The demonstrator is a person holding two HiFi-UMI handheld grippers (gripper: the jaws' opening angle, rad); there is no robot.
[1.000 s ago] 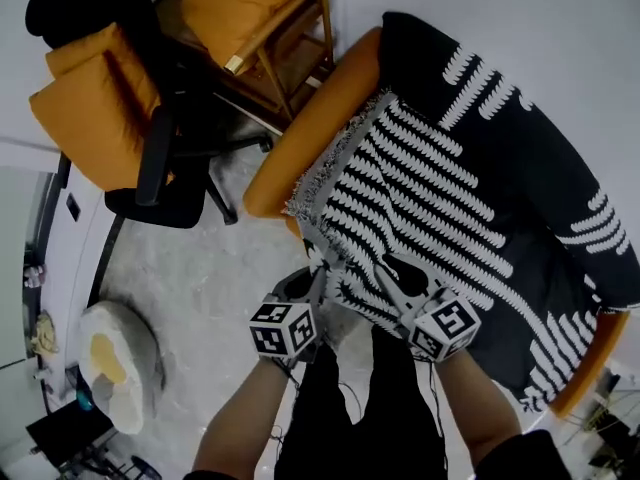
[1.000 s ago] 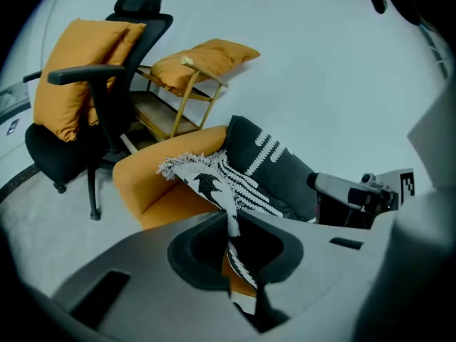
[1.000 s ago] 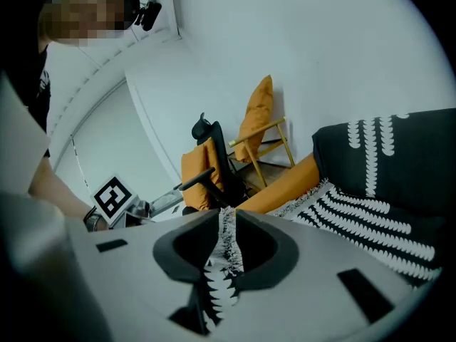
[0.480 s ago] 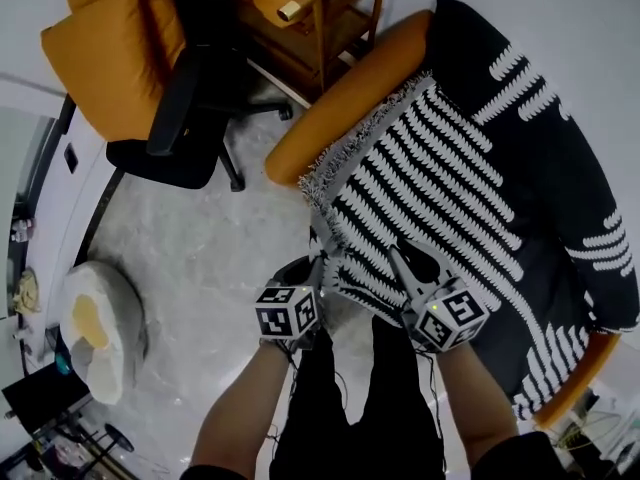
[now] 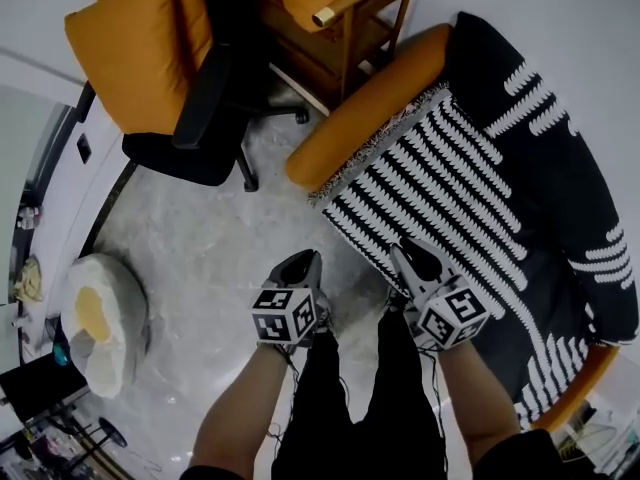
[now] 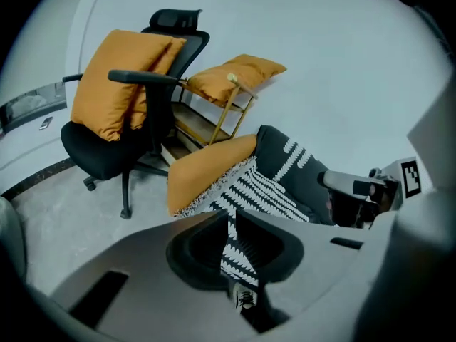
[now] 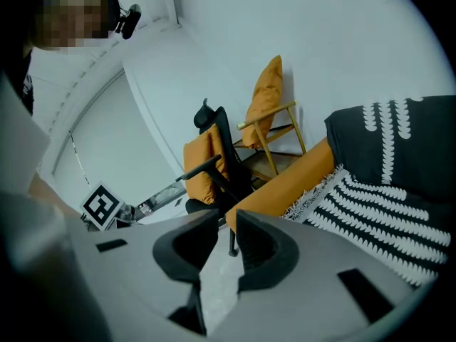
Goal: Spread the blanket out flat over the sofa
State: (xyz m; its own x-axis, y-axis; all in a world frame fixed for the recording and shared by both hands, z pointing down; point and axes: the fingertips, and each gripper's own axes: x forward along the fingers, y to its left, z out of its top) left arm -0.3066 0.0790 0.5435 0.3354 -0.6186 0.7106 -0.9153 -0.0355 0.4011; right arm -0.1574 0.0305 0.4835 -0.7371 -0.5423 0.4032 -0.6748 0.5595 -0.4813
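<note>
A black-and-white patterned blanket point(image 5: 450, 188) lies over the orange sofa point(image 5: 360, 118), its fringed edge along the sofa's arm. My left gripper point(image 5: 303, 260) stands just off the blanket's near corner. In the left gripper view its jaws point(image 6: 233, 219) are shut on a strip of the blanket point(image 6: 239, 255), and a small label hangs below the pinch. My right gripper point(image 5: 408, 251) sits at the blanket's near edge. In the right gripper view its jaws point(image 7: 228, 223) stand slightly apart, having just opened a little, with only floor showing between them.
A black office chair with orange cushions point(image 5: 190, 98) stands left of the sofa, and a wooden chair with an orange pillow point(image 5: 340, 28) is behind it. A round white and yellow pouf point(image 5: 100, 328) rests on the grey floor at the left.
The blanket's near edge was bunched between the grippers; it now runs straight and flatter across the sofa front. Both grippers have drawn back from the sofa.
</note>
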